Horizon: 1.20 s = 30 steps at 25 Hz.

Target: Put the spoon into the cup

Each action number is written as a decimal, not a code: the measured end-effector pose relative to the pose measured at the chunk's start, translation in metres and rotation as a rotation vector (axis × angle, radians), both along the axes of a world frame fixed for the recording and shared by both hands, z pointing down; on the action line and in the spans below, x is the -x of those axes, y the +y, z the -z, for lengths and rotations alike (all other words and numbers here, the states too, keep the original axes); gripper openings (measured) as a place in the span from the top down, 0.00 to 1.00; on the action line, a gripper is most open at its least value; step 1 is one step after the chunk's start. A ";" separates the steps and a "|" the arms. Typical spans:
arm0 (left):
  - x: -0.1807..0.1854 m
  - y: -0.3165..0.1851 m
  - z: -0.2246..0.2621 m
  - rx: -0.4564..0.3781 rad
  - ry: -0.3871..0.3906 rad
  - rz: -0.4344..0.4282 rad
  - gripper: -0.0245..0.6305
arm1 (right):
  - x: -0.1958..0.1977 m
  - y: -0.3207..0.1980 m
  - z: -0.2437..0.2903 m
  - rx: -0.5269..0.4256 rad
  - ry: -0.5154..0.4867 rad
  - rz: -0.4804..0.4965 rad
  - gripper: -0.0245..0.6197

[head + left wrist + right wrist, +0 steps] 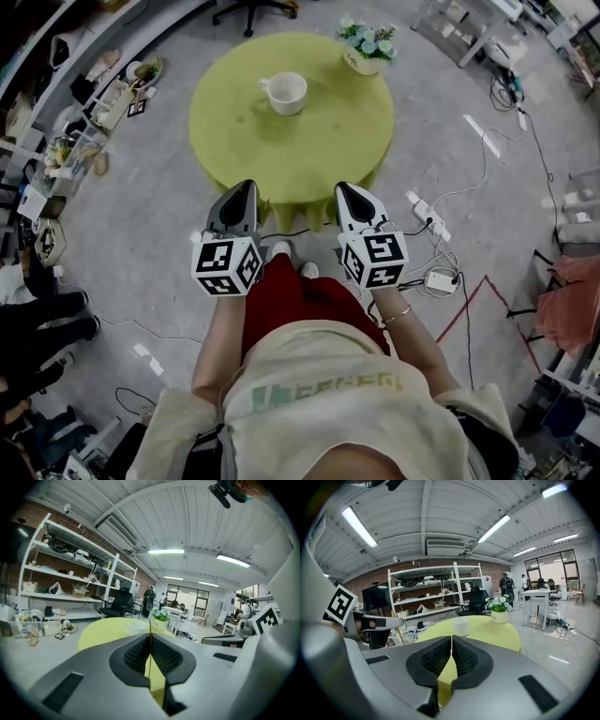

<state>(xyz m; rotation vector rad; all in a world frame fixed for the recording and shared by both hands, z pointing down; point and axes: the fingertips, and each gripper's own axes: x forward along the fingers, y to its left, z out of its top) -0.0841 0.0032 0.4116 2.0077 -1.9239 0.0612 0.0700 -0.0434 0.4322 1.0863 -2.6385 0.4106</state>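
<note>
Hovering short of the counter (234, 127) and cup (286, 92), left gripper (246, 187) and right gripper (346, 189) appear overhead. Only their own views show the fingers (136, 656) pressed together, empty.

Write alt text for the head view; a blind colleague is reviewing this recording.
Seen from above, a person holds the left claw and right claw side by side at the near edge of a round yellow-green table bearing a white cup and a pot of flowers. No spoon shows.
</note>
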 end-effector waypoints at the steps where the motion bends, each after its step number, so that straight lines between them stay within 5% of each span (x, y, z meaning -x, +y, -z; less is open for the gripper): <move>1: 0.000 -0.003 0.000 0.000 0.000 0.000 0.93 | 0.000 -0.002 -0.001 0.003 0.001 0.000 0.90; 30: 0.032 -0.151 0.010 -0.022 0.079 -0.122 0.93 | 0.031 -0.119 -0.002 0.015 0.034 -0.130 0.90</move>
